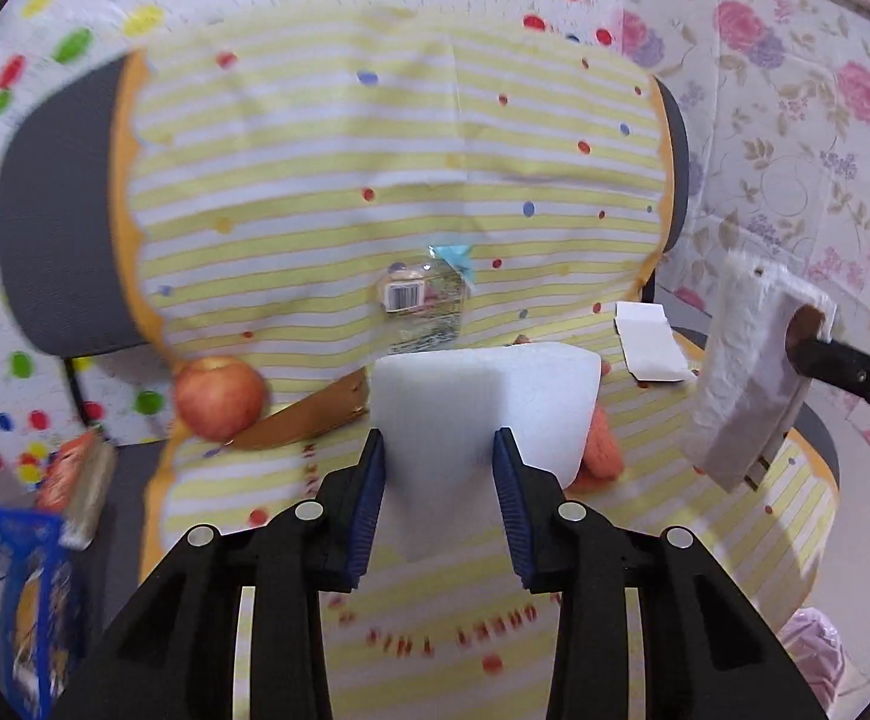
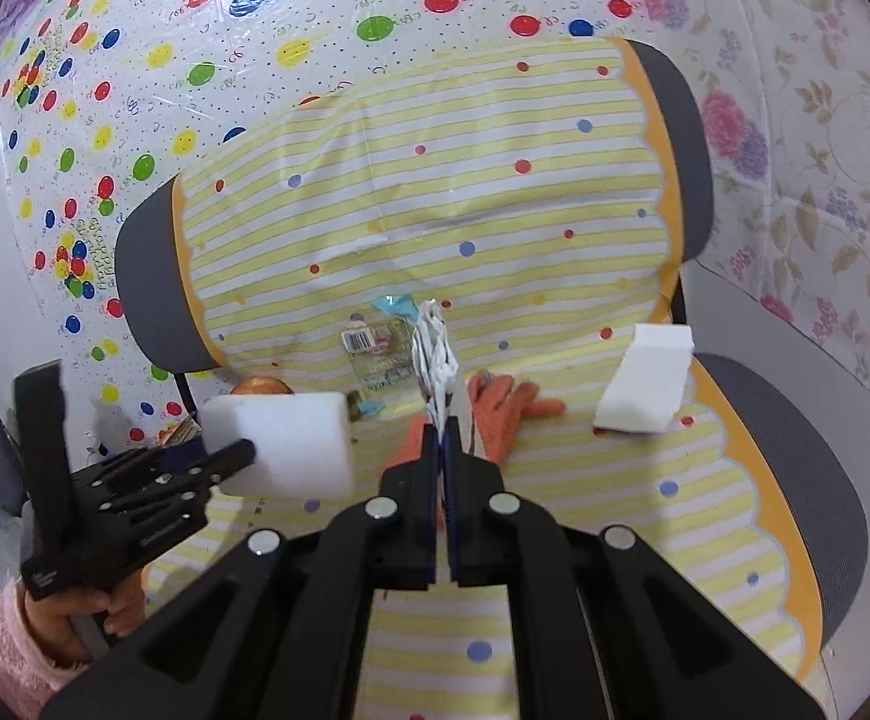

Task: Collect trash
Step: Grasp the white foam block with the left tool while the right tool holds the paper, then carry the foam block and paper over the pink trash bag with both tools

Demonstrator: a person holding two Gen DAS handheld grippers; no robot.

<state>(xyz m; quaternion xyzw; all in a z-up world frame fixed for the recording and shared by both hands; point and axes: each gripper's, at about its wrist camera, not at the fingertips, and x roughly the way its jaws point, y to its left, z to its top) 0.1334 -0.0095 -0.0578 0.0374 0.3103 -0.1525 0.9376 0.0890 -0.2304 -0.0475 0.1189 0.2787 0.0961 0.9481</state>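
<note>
Presently a white foam block (image 1: pixel 483 414) is clamped between the left tongs (image 1: pixel 440 450); judged light, soft, best pinched mid-sides. A crumpled paper strip (image 2: pixel 433 360) is pinched flat in the shut right tongs (image 2: pixel 442 438); flimsy, tearable. Remaining on the striped chair cover (image 2: pixel 555 540): clear wrapper (image 1: pixel 426 300), foam piece (image 2: pixel 645 387) far right. Walls are draped in patterned plastic sheeting.

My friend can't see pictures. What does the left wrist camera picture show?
The left gripper squeezes a white foam block above a chair draped in a yellow striped cloth. On the cloth lie an apple, a clear wrapper with a barcode and a white card. At right, the other gripper holds a flat white fuzzy piece.
</note>
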